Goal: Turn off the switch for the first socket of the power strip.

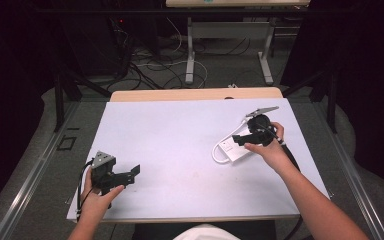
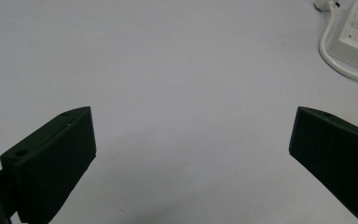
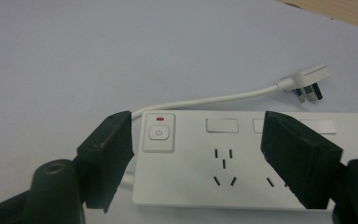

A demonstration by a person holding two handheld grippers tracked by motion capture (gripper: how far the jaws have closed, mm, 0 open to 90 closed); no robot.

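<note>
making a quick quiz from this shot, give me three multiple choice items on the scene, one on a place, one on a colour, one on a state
1. Where does the power strip lie on the table?
A. on the person's right side
B. at the left edge
C. at the far left corner

2. What colour is the mark above the strip's power button?
A. green
B. red
C. blue

3. How stands the left tool?
A. shut on the cable
B. shut on nothing
C. open, over bare table

Answers:
1. A, the high view shows it by the right tool.
2. B, the right gripper view shows a red mark.
3. C, its jaws stand wide apart with nothing between them.
</note>
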